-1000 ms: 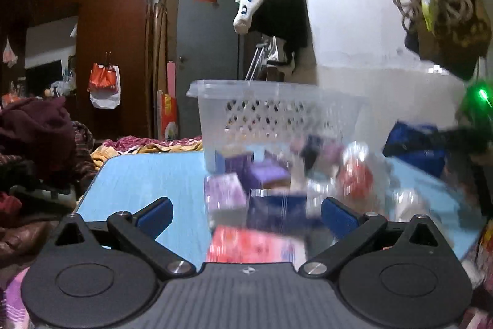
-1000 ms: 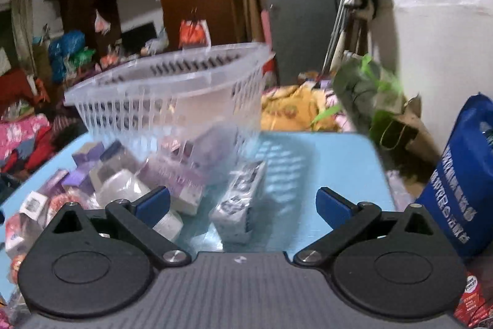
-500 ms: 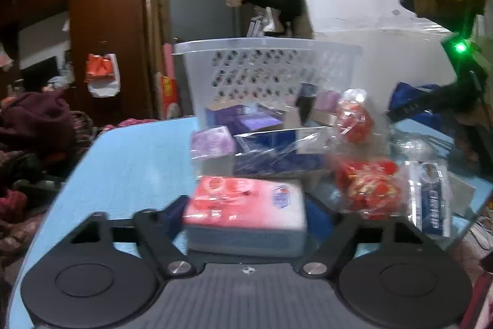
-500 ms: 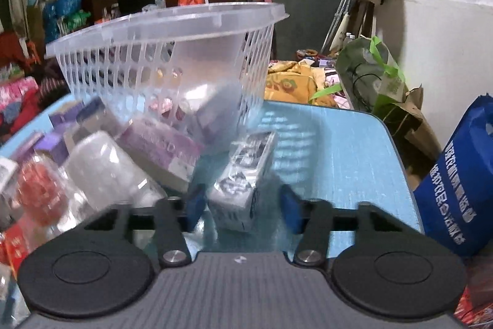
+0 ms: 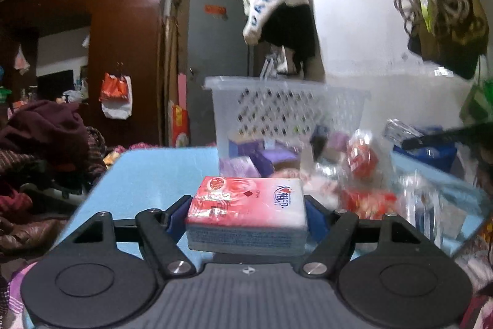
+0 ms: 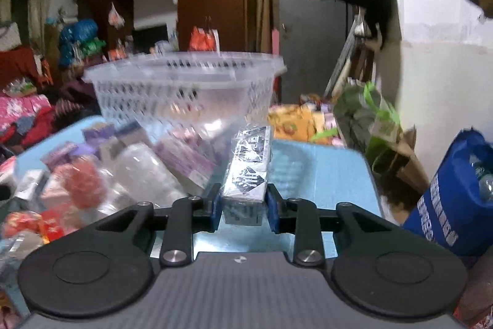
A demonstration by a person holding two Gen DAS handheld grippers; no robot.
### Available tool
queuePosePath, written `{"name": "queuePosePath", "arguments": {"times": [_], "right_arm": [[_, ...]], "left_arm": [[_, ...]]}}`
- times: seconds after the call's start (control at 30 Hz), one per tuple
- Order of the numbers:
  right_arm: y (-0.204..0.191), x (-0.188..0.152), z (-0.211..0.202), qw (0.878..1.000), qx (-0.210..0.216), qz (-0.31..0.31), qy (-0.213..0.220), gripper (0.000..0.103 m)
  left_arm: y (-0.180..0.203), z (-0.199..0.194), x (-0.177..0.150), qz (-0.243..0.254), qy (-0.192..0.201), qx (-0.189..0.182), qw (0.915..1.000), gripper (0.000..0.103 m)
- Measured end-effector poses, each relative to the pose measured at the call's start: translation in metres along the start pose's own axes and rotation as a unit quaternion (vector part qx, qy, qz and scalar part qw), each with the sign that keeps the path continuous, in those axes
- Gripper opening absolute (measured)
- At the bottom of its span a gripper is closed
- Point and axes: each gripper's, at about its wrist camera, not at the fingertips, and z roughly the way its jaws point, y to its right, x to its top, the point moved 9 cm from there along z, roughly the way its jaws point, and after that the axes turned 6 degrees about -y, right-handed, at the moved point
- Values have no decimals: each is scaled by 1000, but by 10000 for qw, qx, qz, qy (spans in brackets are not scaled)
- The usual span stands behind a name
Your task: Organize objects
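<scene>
while both grippers reach over a light blue table (image 5: 148,174), each one has its blue pads pinched on a package. in the left wrist view, the left gripper (image 5: 246,215) grips a flat red and white tissue pack (image 5: 248,205) by its two short sides, and the pack lies level, close to the camera and just in front of the clutter. its jaws have just been closing, with the pack between them. beyond the pack stands a clear plastic basket (image 5: 286,107) with a lattice wall, upright near the far edge of the table. between pack and basket lies a blurred heap of small goods: purple boxes (image 5: 246,165), red wrapped items (image 5: 363,156) and clear wrappers.

in the right wrist view, the right gripper (image 6: 243,205) squeezes the near end of a long narrow box in shiny clear wrap (image 6: 249,168), printed in black and white. its jaws have just been closing on it. the box points away from the camera, its far end close to the basket (image 6: 185,94); whether it touches the basket cannot be told. to the left of the box lie the purple boxes (image 6: 185,156) and the red wrapped items (image 6: 80,178). a blue bag (image 6: 446,205) stands off the right side of the table (image 6: 323,174).
</scene>
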Motion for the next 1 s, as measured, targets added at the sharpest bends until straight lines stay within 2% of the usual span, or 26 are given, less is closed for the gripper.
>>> {"name": "queuePosePath", "arguments": {"times": [0.2, 0.33, 0.4, 0.5, 0.6, 0.67, 0.77, 0.87, 0.93, 0.97, 1.0], "right_arm": [[-27, 36, -33, 9952, 371, -331, 841, 33], [-51, 78, -31, 9869, 838, -632, 1228, 33], [-58, 97, -22, 9851, 712, -808, 1344, 32], [-62, 125, 4, 9858, 351, -986, 1311, 32], [-64, 142, 36, 9896, 291, -954, 1033, 32], [-66, 145, 58, 9908, 189, -1068, 809, 32], [-60, 144, 77, 9916, 19, -1155, 577, 32], [-50, 144, 81, 9937, -11, -980, 548, 32], [-44, 144, 81, 9946, -4, -895, 521, 33], [-42, 144, 80, 9950, -5, -860, 514, 35], [-41, 145, 77, 9951, -37, -818, 561, 53]], "left_arm": [[-6, -4, 34, -341, 400, -135, 9985, 78], [13, 9, 88, -209, 654, -423, 9967, 78], [24, 22, 121, -135, 705, -489, 9962, 78], [37, 60, 164, -64, 617, -348, 9975, 78], [45, 115, 186, -70, 169, -183, 9997, 78], [44, 149, 188, -127, -173, -31, 9998, 78], [39, 180, 184, -196, -460, 159, 9986, 78], [35, 196, 180, -364, -622, 105, 9973, 78], [34, 197, 179, -304, -659, 138, 9973, 81], [35, 196, 181, -208, -616, 209, 9977, 88], [35, 193, 184, -154, -518, 277, 9982, 95]]}}
